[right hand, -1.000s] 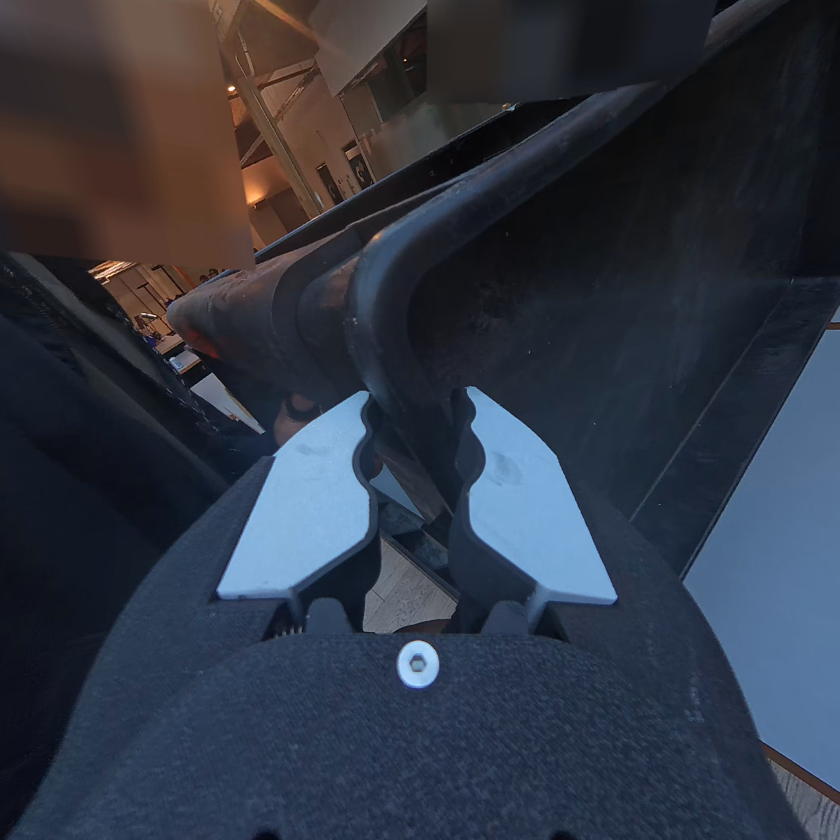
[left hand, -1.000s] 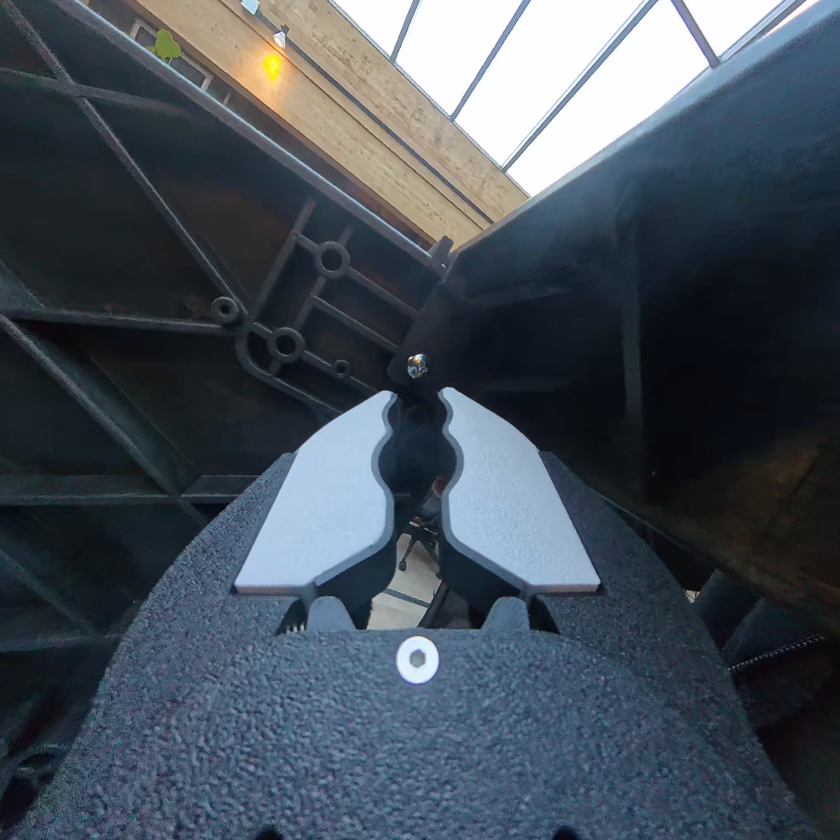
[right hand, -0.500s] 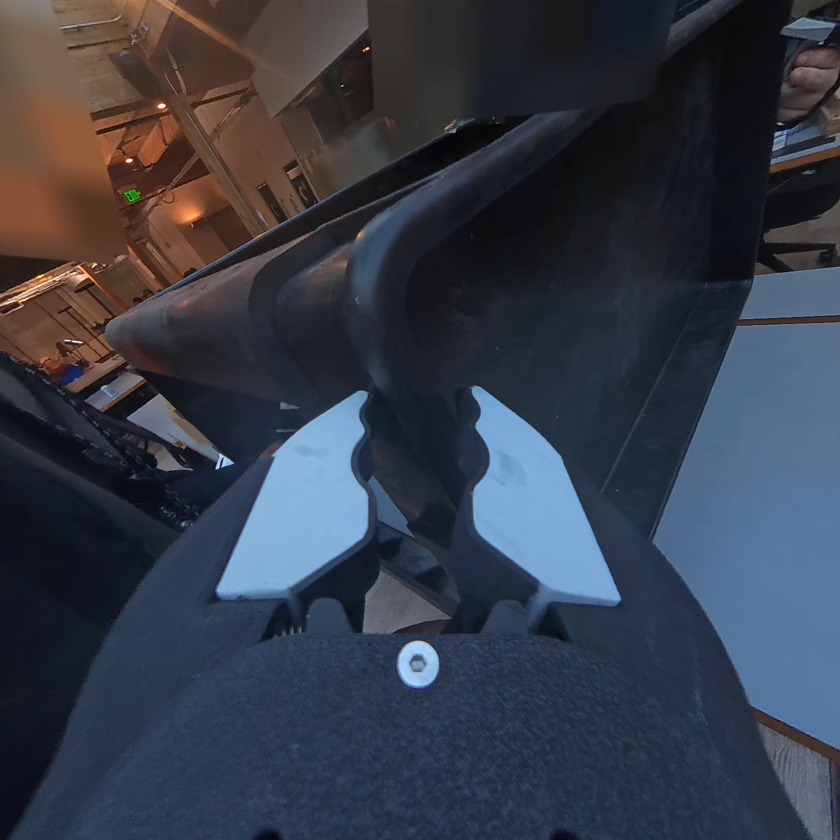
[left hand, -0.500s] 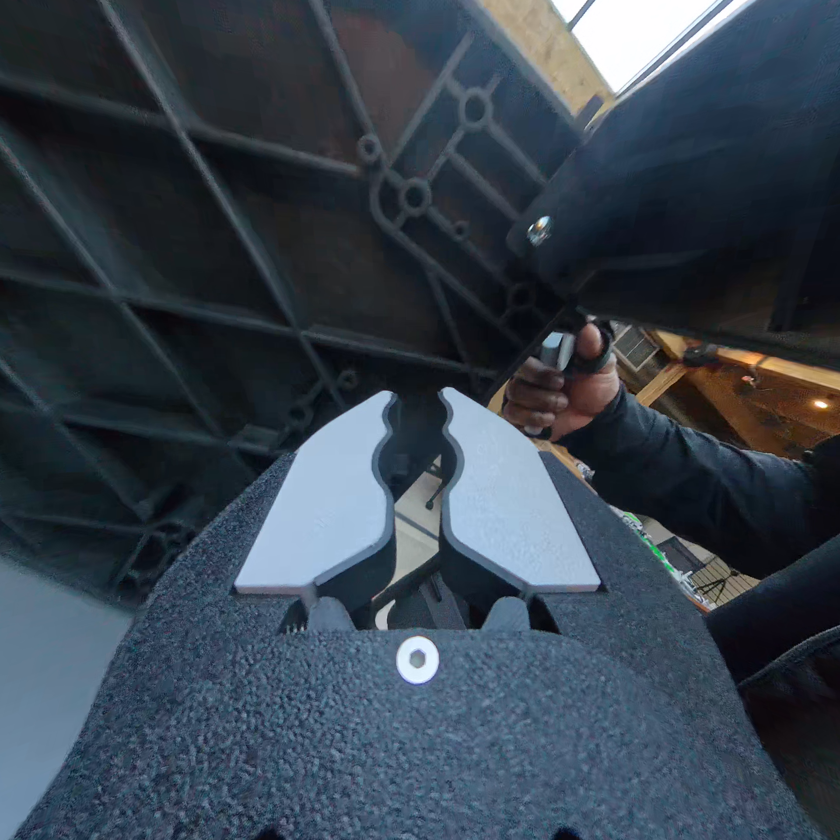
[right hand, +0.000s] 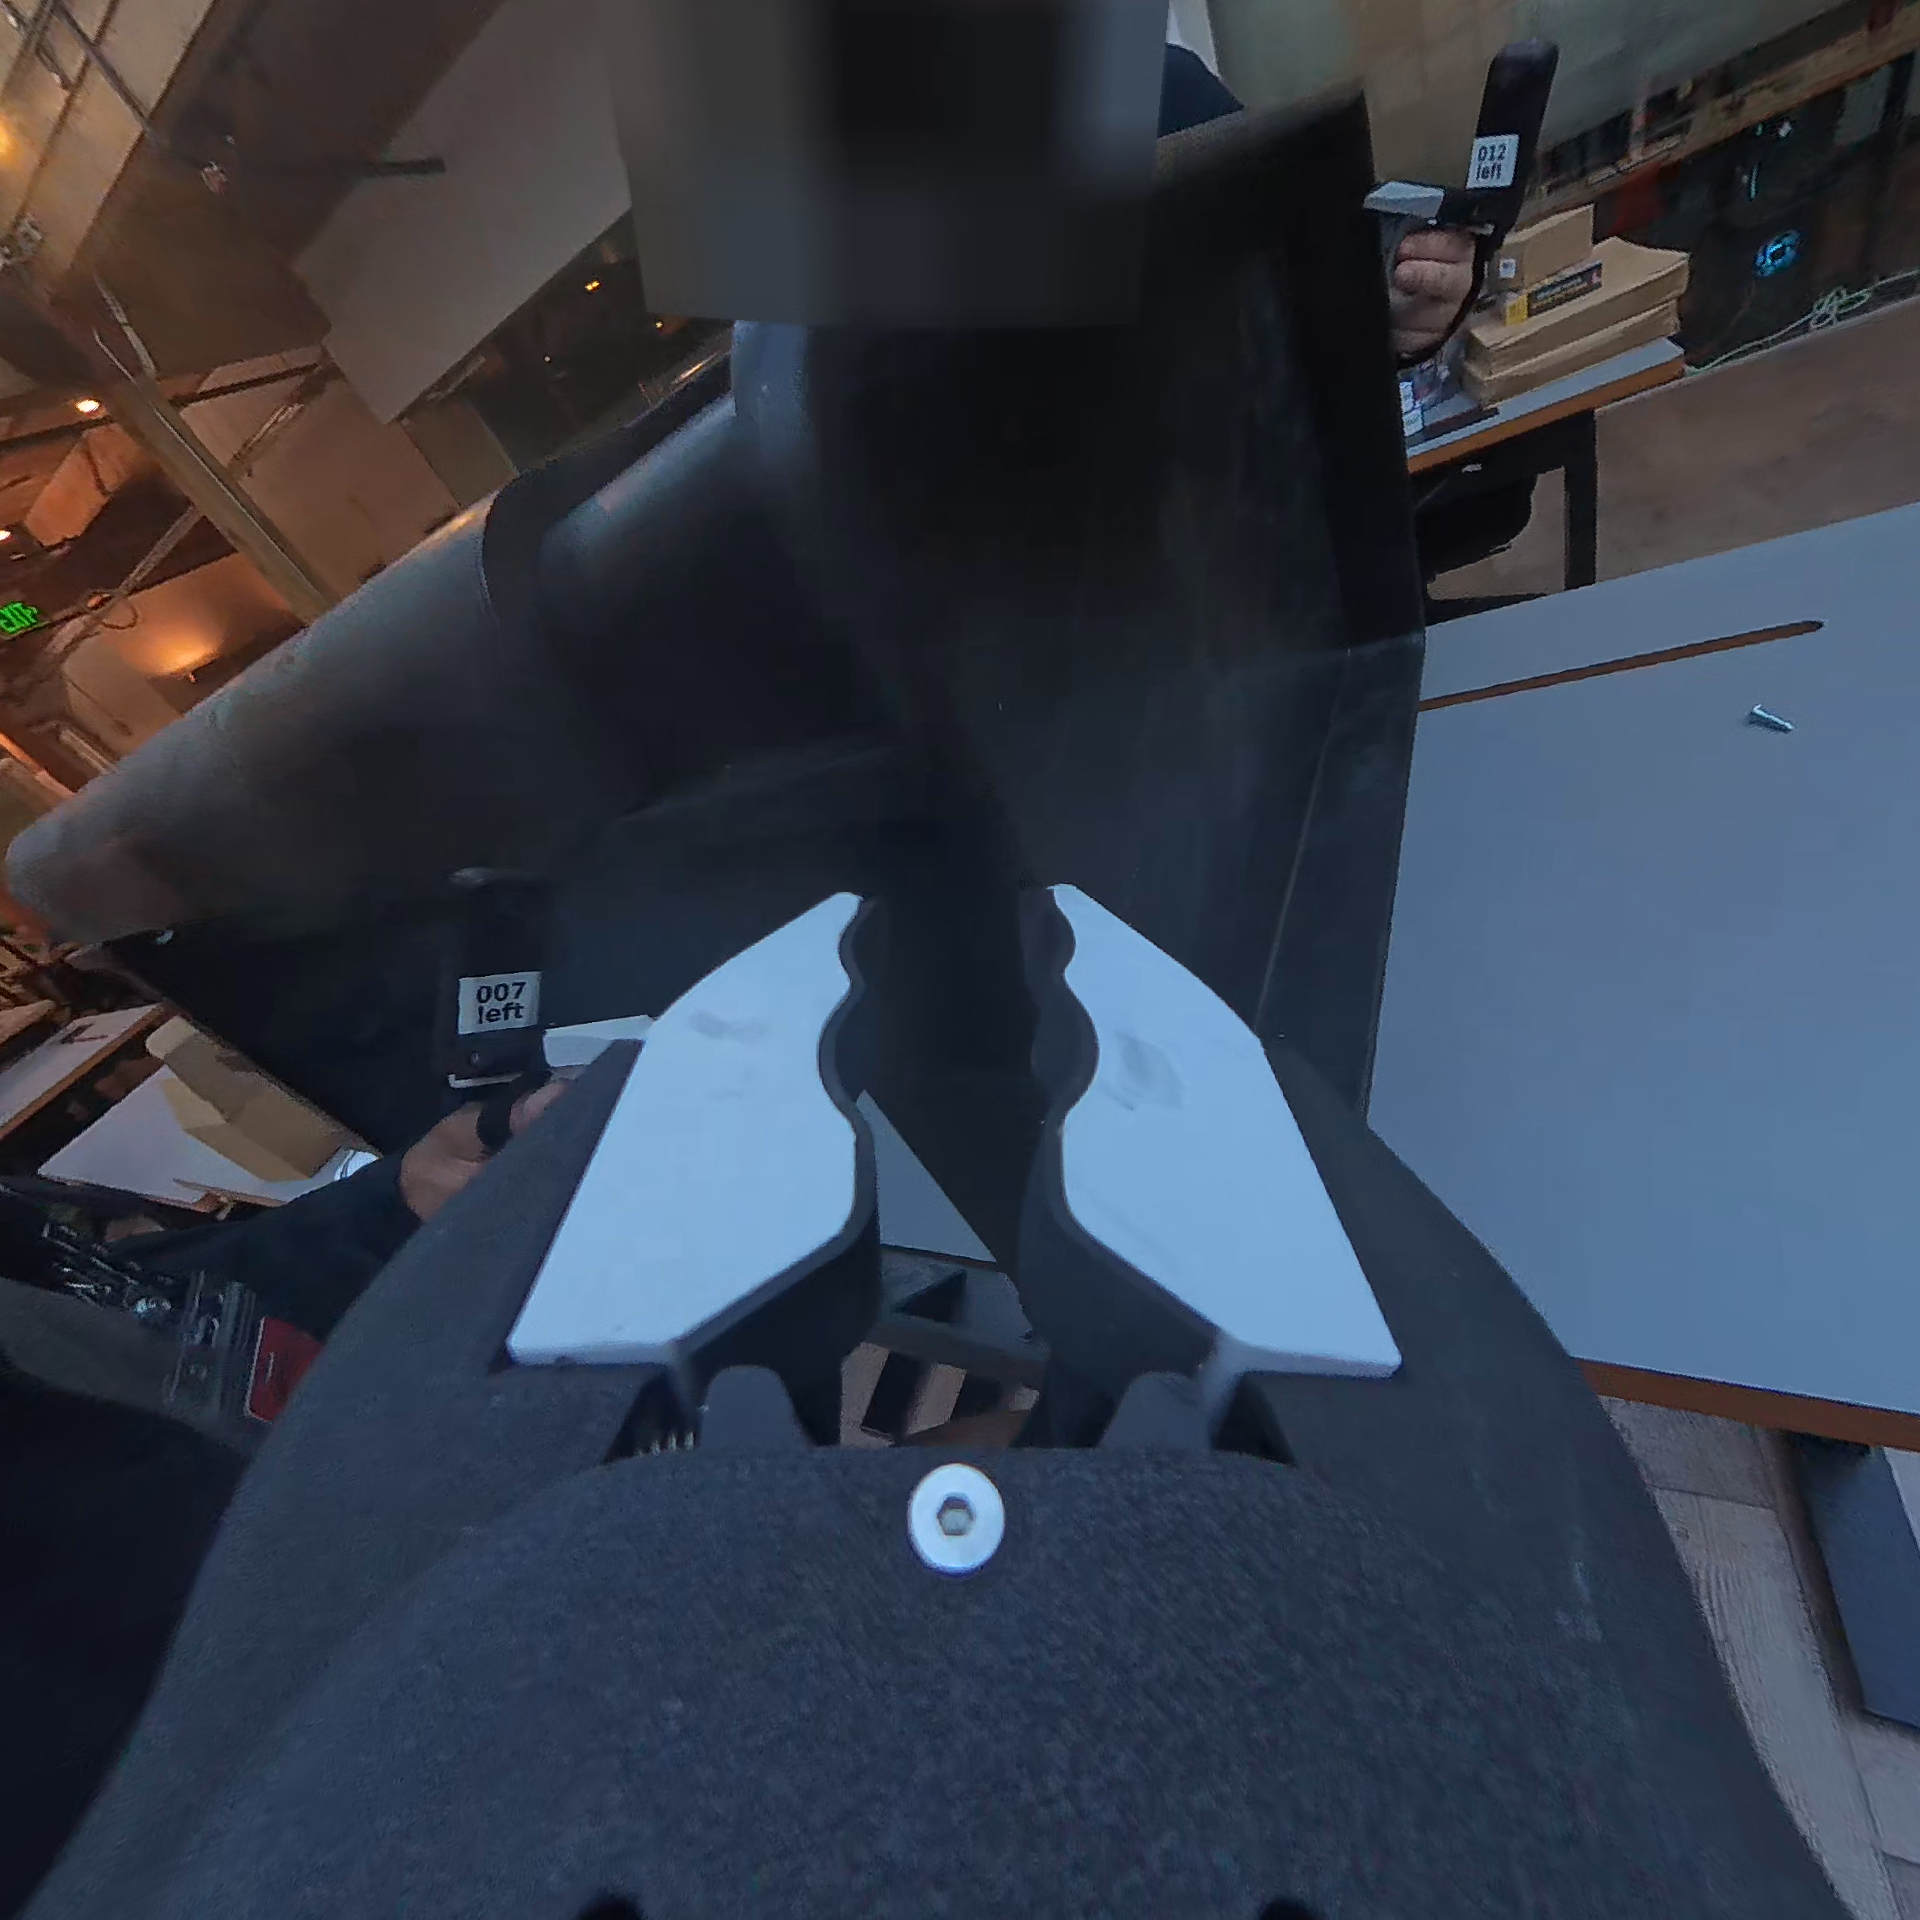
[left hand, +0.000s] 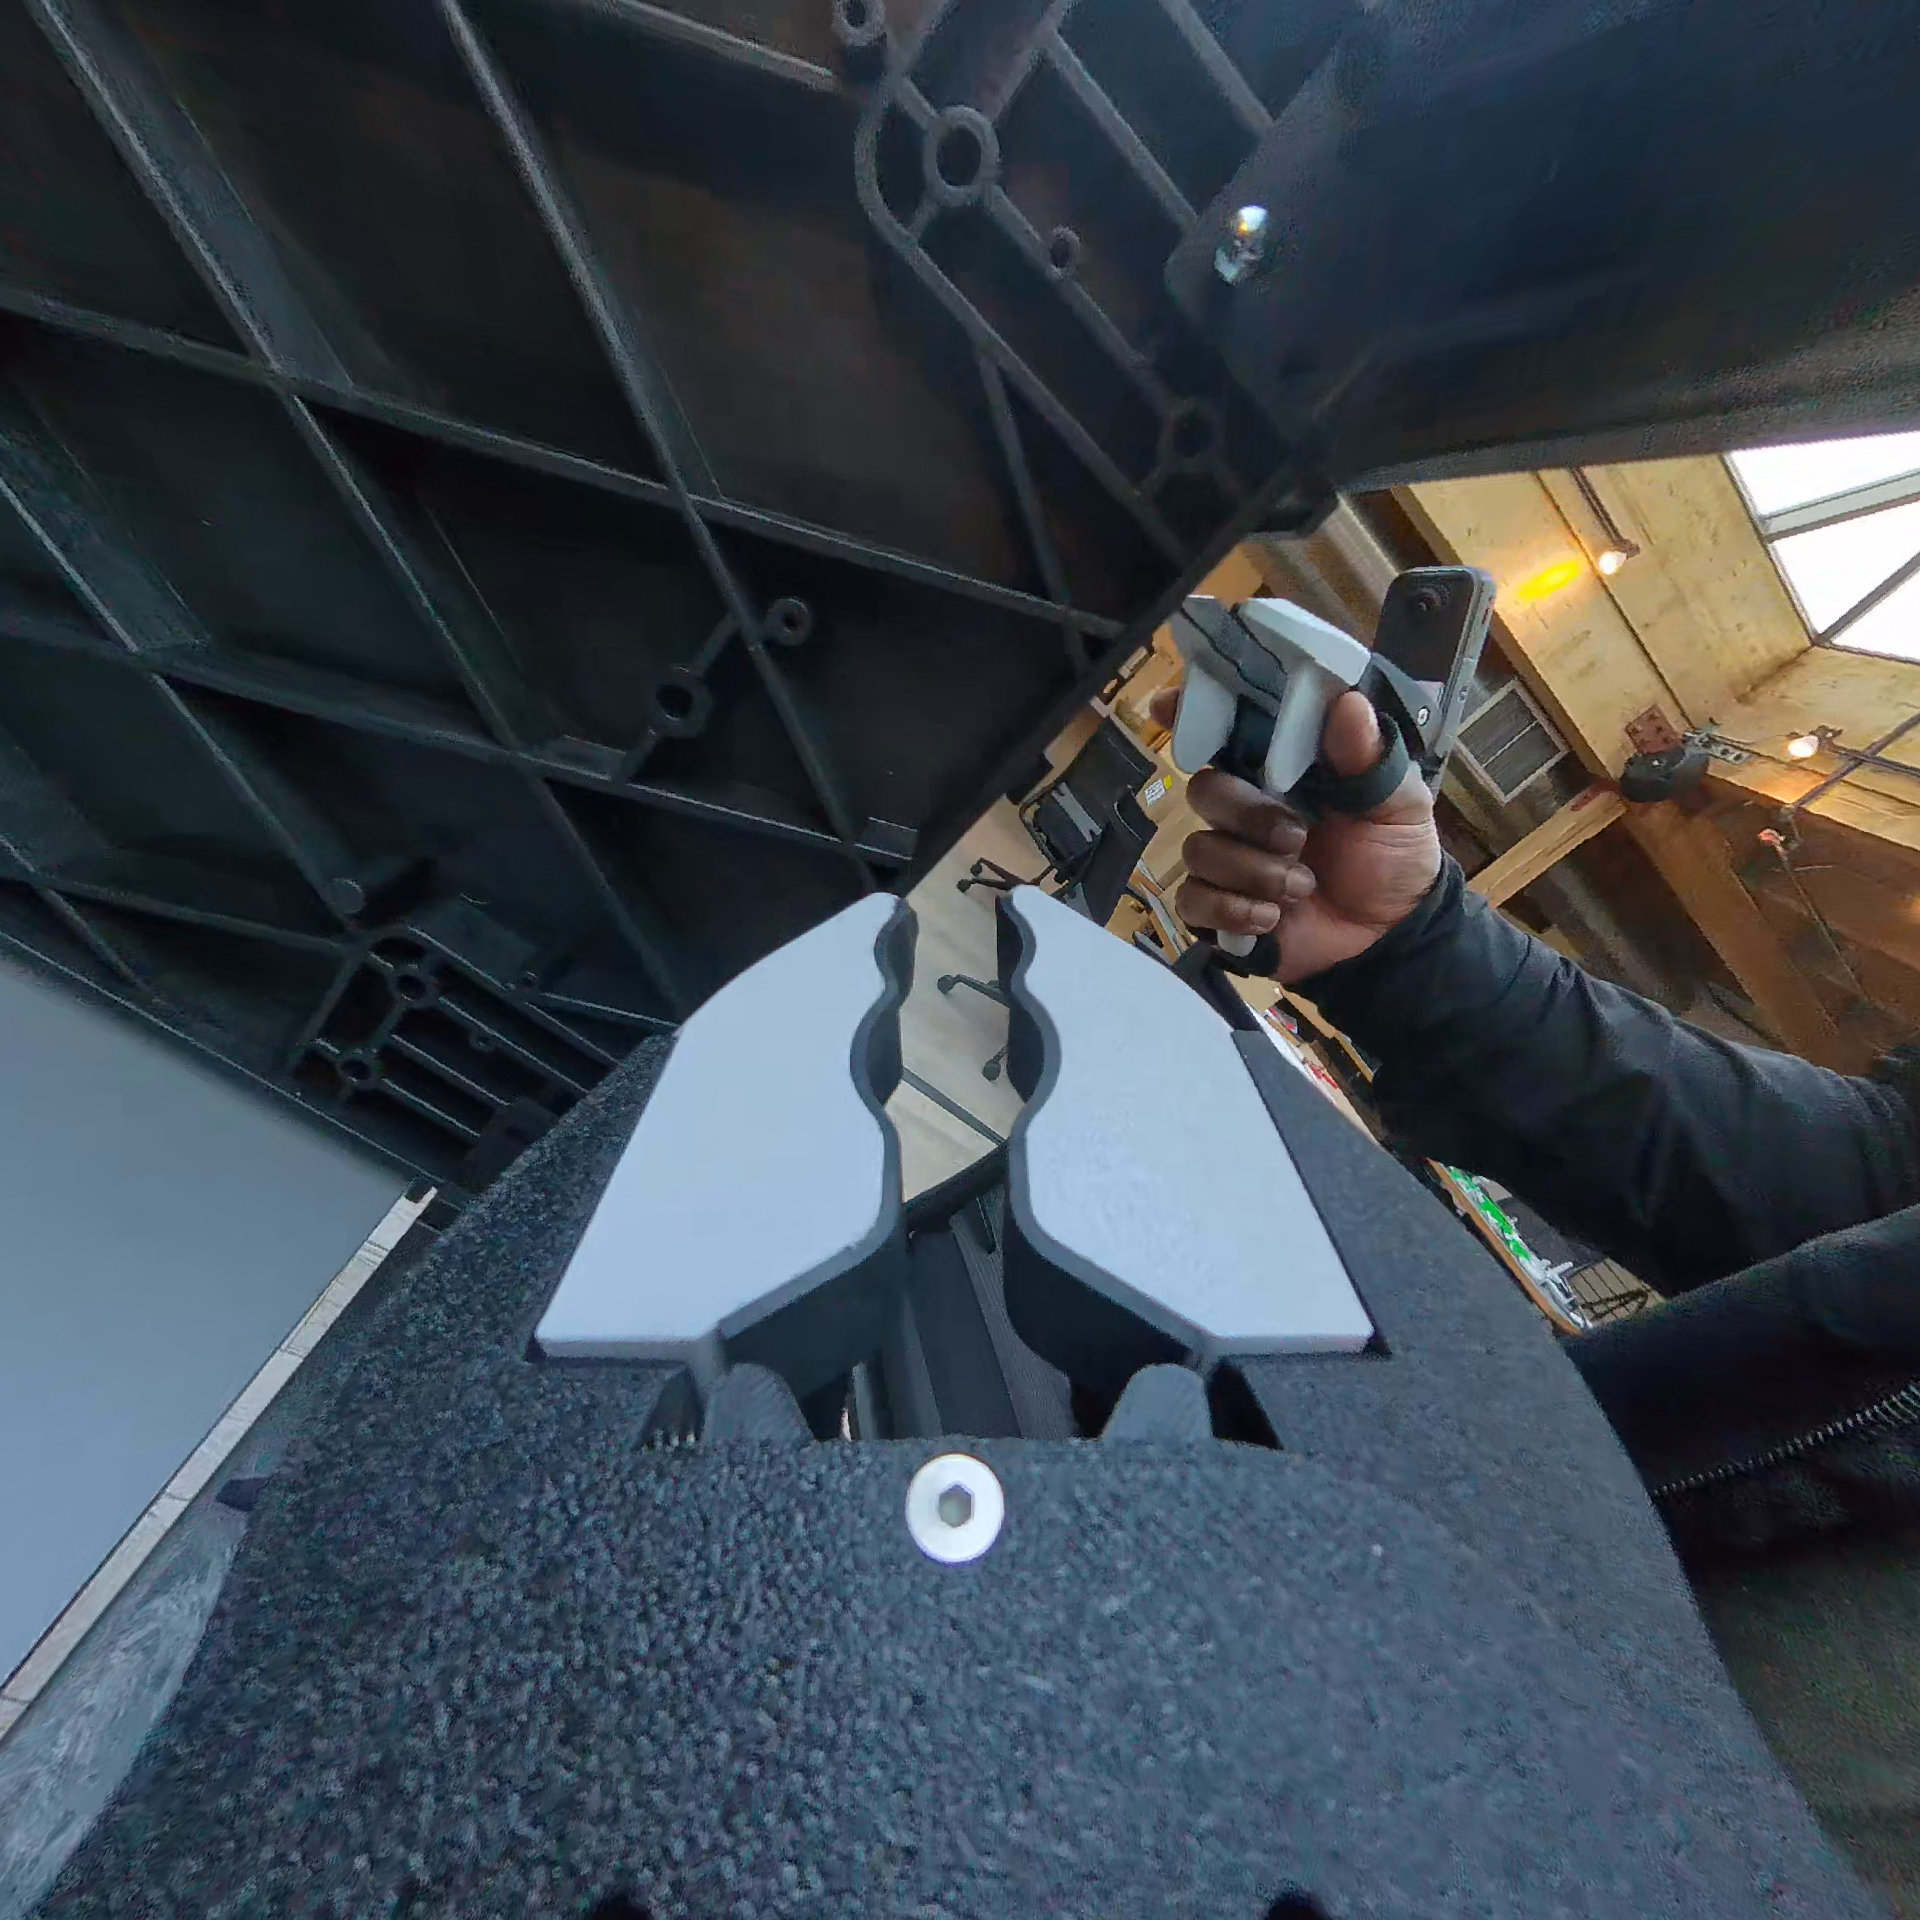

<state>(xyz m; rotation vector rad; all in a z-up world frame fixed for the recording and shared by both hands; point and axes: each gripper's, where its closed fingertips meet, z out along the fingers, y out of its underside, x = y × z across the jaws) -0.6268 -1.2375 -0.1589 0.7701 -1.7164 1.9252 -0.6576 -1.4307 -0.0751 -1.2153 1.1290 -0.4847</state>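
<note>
1. Left wrist view, at 9 o'clock: a grey desk (left hand: 156, 1299) surface runs along the left edge, beneath a large black ribbed plastic panel (left hand: 499, 499) that fills the view from 9 to 12 o'clock.
2. At centre, the left gripper (left hand: 951, 920) has its jaws a narrow gap apart with nothing between them, the tips just beside the panel's lower edge.
3. At 2 o'clock, a hand (left hand: 1320, 862) in a black sleeve holds the right gripper (left hand: 1262, 686) up near the panel's edge.
4. Right wrist view, centre: the right gripper (right hand: 956, 914) has its jaws clamped on a dark bar of the black plastic part (right hand: 1091, 540).
5. At 3 o'clock, a small screw (right hand: 1769, 717) lies on the grey desk (right hand: 1662, 987).
</note>
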